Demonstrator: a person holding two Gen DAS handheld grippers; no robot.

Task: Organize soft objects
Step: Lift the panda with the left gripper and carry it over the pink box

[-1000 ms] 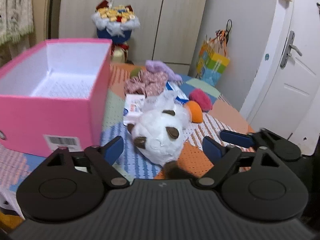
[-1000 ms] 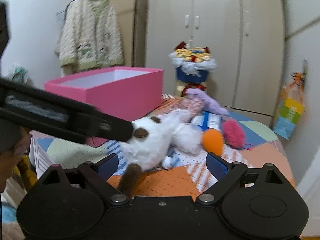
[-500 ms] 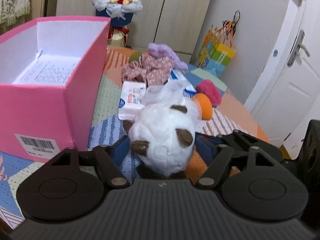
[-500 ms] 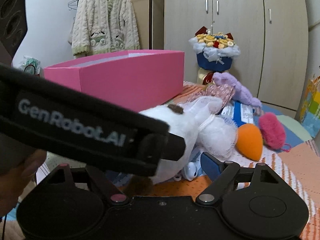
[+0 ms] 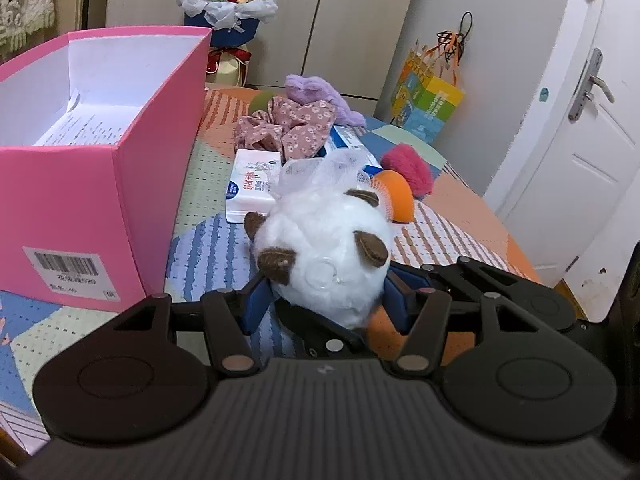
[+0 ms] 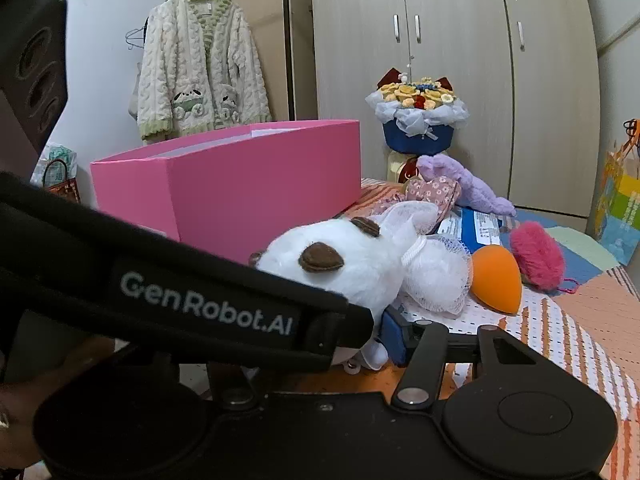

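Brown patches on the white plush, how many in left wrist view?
4: one at its left edge, one lower left, one right, one on top. Others may be hidden.

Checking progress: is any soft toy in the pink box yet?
No, the pink box shows only its white printed lining inside.

A flower bouquet (image 6: 420, 116) stands before wardrobe doors (image 6: 452, 60); a cardigan (image 6: 200, 68) hangs left.
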